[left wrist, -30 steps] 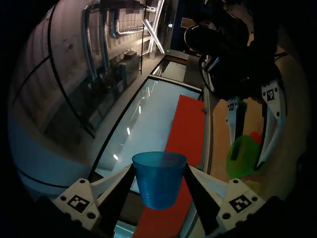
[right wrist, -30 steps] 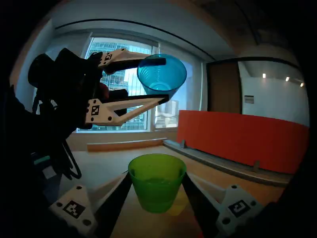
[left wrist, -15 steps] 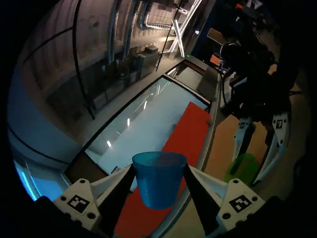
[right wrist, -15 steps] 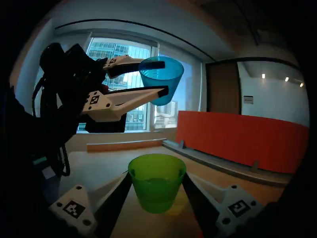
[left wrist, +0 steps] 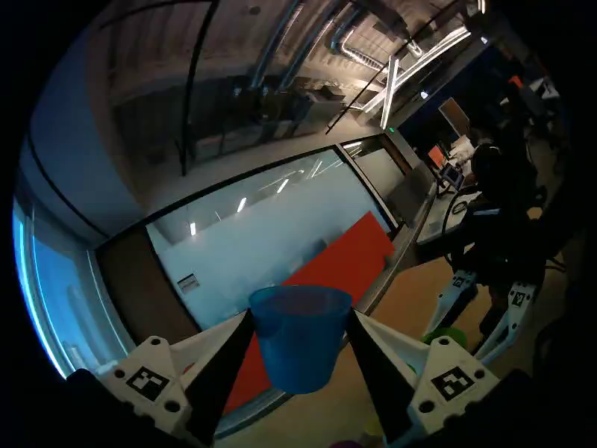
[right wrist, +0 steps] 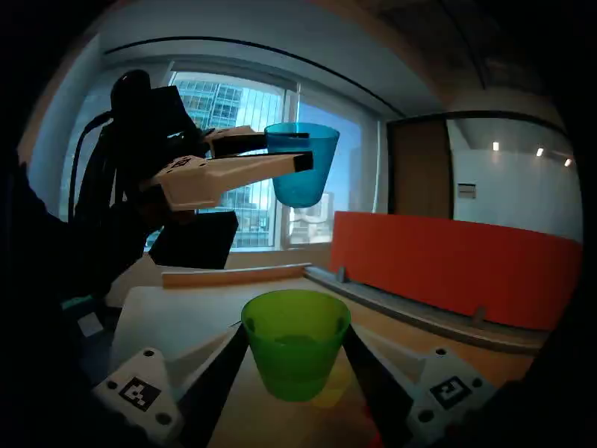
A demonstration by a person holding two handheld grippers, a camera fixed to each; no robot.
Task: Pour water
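My left gripper (left wrist: pixel 300 318) is shut on a blue plastic cup (left wrist: pixel 301 352), fingers pressing on both its sides. In the right gripper view that blue cup (right wrist: pixel 302 183) hangs close to upright, high above the table, in the left gripper (right wrist: pixel 301 148) held by a dark-sleeved hand. My right gripper (right wrist: pixel 296 328) is shut on a green cup (right wrist: pixel 296 362) just over the wooden table (right wrist: pixel 418 340); a low liquid level seems to show inside. In the left gripper view the right gripper (left wrist: pixel 455 345) and the green cup (left wrist: pixel 446 336) sit low at the right.
An orange partition (right wrist: pixel 463 261) runs along the table's far right edge, with a glass wall and door behind it. Large windows (right wrist: pixel 224 187) stand at the back. A pale sheet (right wrist: pixel 179 317) lies on the table to the left, near dark cables.
The left gripper has turned the blue cup from tilted with its mouth toward the right gripper back to nearly upright. The green cup and right gripper have stayed put.
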